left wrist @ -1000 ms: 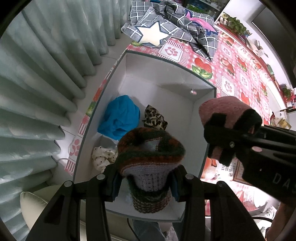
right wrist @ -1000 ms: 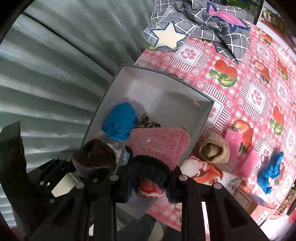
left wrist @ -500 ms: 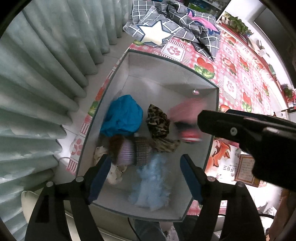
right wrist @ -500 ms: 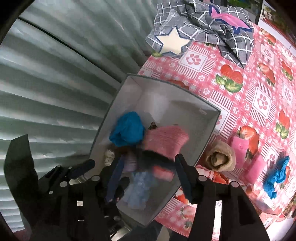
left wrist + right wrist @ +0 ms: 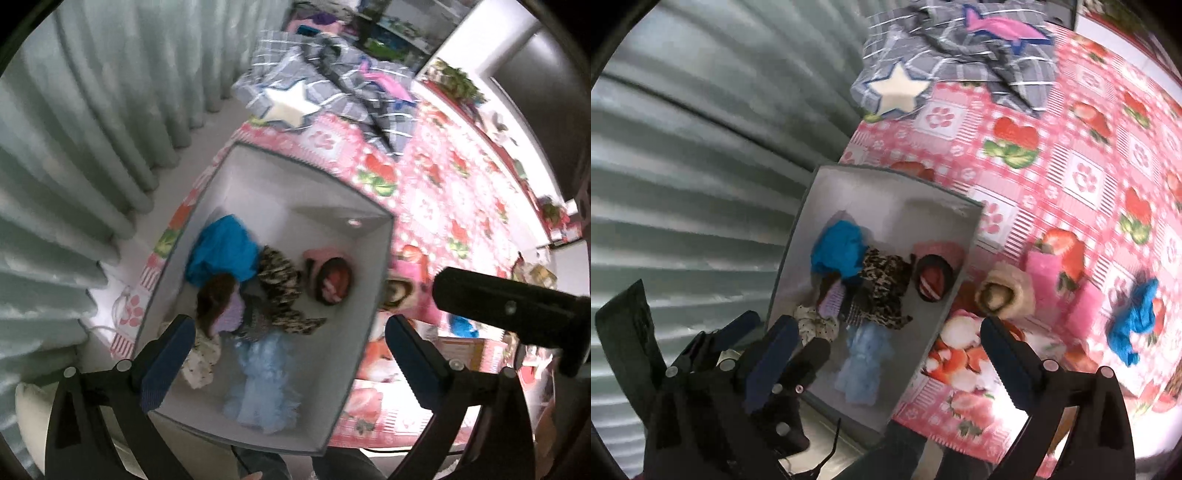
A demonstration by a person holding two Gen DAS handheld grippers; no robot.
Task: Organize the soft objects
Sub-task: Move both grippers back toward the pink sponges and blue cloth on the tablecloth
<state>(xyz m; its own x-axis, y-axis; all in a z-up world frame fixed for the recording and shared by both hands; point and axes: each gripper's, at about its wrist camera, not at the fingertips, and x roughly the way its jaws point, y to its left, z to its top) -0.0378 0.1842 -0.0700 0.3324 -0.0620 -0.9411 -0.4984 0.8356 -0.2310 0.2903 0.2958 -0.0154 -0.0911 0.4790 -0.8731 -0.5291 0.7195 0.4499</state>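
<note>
Your left gripper (image 5: 288, 350) hangs above the white box (image 5: 373, 295) with its fingers (image 5: 168, 363) spread wide; they have just been opening, and nothing is between them. Your right gripper (image 5: 882, 358) is the same: fingers (image 5: 1006, 363) wide apart after just opening, nothing gripped, hovering over the near end of the box (image 5: 960, 266) and the surface (image 5: 1082, 173) beside it.

Both knitted pieces now lie inside the box. The brown and lilac knit (image 5: 218, 306) sits toward the left wall, touching the bright blue cloth (image 5: 225, 254) behind it. The pink knit (image 5: 330, 273) lies on its side near the right wall, its dark opening facing up. Between the two is a leopard-print piece (image 5: 280, 291). Nearer to you lie a pale blue fluffy item (image 5: 266, 384) and a cream spotted cloth (image 5: 201, 358), the latter partly hidden behind your left finger.

Outside the box, on the pink strawberry-patterned surface, a cream fleecy roll (image 5: 1004, 291) rests just beside the box's right wall. Further right lie a pink item (image 5: 1049, 273) and a blue cloth (image 5: 1134, 321), well apart from the box. A grey checked blanket (image 5: 960, 48) with a white star lies at the far end. Both views are somewhat blurred.
</note>
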